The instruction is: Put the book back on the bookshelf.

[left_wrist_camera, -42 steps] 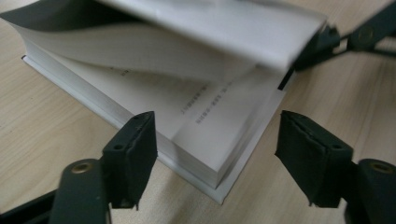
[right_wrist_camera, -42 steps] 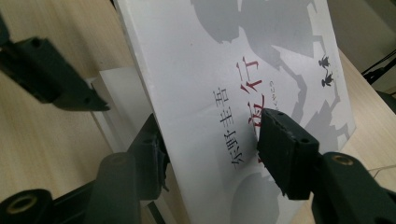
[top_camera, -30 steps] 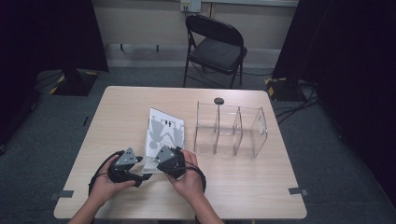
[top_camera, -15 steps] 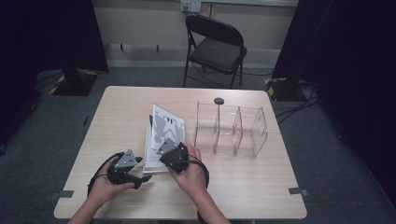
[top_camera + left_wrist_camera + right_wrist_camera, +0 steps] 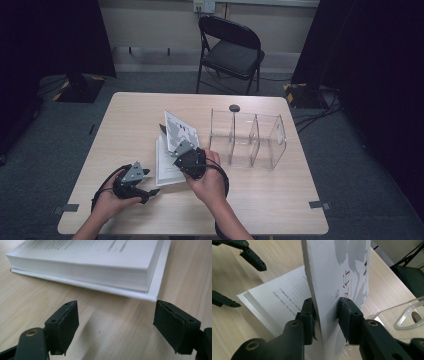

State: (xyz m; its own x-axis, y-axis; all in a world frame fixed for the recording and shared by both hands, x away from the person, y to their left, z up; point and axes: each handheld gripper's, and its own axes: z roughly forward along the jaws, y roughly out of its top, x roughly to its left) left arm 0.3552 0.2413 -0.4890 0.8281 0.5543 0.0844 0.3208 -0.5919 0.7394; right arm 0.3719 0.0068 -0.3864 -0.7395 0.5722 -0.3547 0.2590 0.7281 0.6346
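the lifted front cover of the book bears a column of large grey chinese characters (cut off and tilted; the last looks like 行), with a smaller dark column beside it, too small to read. the open page carries lines of small chinese print, also unreadable.

Book pages matt paper, cover smooth card; table pale wood-grain, possibly laminate; organizer clear glossy plastic.

Dim room, soft even tabletop light
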